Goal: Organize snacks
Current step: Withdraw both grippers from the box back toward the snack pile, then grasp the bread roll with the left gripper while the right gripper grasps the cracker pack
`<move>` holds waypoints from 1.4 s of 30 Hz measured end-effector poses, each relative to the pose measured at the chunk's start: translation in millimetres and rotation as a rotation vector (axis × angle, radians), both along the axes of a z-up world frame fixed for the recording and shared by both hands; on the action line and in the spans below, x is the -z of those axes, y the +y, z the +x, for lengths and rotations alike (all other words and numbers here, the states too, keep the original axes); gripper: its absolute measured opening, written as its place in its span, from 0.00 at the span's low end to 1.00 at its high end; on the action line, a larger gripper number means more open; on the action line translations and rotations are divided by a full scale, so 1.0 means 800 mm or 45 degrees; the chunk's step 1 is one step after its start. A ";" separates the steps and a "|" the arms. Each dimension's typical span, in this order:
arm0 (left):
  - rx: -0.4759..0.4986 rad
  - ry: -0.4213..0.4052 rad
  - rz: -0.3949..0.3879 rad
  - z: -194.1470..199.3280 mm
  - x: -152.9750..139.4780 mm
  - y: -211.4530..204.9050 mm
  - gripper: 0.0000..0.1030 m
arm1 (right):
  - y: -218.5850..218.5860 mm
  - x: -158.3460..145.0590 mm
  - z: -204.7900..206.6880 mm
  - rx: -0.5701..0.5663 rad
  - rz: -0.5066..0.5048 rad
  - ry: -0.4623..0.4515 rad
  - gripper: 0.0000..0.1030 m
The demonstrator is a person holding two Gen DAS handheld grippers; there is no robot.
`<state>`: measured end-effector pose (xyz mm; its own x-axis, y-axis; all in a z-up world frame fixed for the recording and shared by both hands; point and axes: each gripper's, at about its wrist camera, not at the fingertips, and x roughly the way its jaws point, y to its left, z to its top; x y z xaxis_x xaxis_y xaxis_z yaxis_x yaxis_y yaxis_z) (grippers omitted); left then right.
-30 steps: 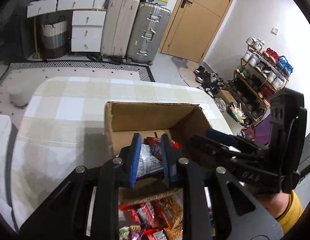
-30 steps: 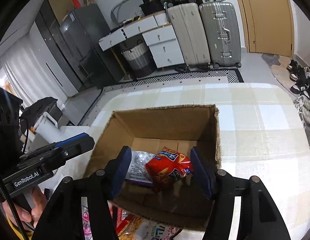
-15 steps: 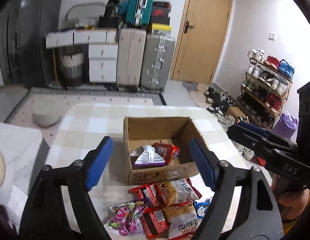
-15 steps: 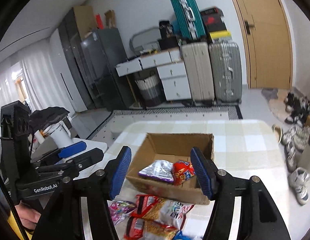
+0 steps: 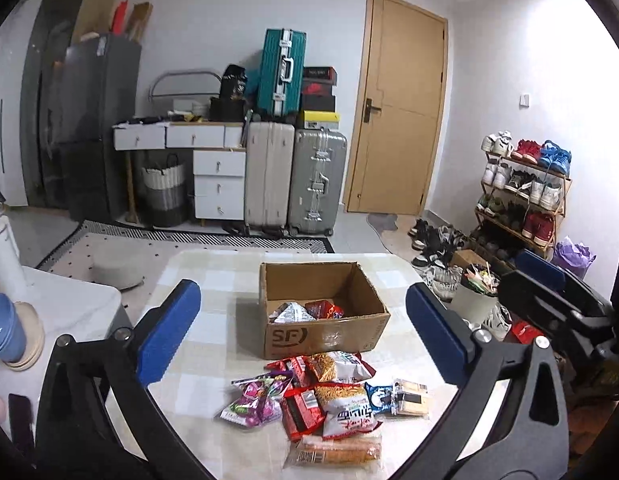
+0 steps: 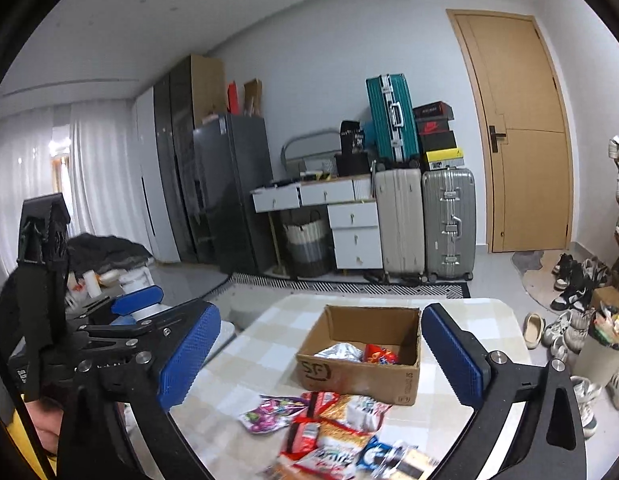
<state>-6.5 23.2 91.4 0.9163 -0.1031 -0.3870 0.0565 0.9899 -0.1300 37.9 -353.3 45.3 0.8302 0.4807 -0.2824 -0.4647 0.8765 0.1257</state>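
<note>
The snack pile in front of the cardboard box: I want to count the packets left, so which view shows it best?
The left wrist view: the snack pile lies sharp and whole in front of the cardboard box, each packet distinct. In the right wrist view the pile is motion-blurred and cut off at the picture's bottom edge.

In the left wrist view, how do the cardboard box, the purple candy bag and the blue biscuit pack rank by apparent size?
1. cardboard box, clearly largest though farthest.
2. purple candy bag.
3. blue biscuit pack, partly covered by neighbouring packs, so its true size is uncertain.

Matt cardboard box [image 5: 323,334], glossy snack packets [image 5: 329,400]
</note>
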 end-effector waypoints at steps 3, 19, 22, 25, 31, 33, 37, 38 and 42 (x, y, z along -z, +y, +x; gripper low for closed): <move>-0.009 -0.021 0.007 -0.042 -0.008 0.000 1.00 | -0.006 -0.001 -0.027 0.004 0.018 -0.017 0.99; -0.005 0.059 0.009 -0.176 0.069 0.004 1.00 | -0.044 0.051 -0.103 0.098 0.024 -0.091 0.99; 0.016 0.129 0.011 -0.157 0.104 0.002 1.00 | -0.049 0.071 -0.105 0.106 0.000 -0.074 0.99; 0.034 0.191 0.005 -0.144 0.137 0.000 1.00 | -0.056 0.089 -0.104 0.097 0.017 -0.045 0.99; 0.092 0.317 -0.003 -0.092 0.199 -0.012 1.00 | -0.067 0.124 -0.085 0.093 0.021 0.042 0.99; 0.115 0.360 -0.008 -0.053 0.212 -0.016 1.00 | -0.070 0.136 -0.078 0.093 0.030 0.072 0.99; 0.169 0.471 -0.030 -0.003 0.247 -0.029 1.00 | -0.071 0.155 -0.062 0.086 0.038 0.125 0.99; 0.188 0.508 -0.047 0.006 0.256 -0.032 1.00 | -0.072 0.163 -0.057 0.086 0.036 0.140 0.99; 0.223 0.654 -0.095 0.041 0.296 -0.047 1.00 | -0.072 0.181 -0.045 0.084 0.040 0.198 0.99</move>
<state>26.1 -14.1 -145.6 0.5780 -0.2815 -0.7660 0.1307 0.9584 -0.2536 2.2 -410.7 -99.7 0.8075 0.4375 -0.3956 -0.3794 0.8988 0.2196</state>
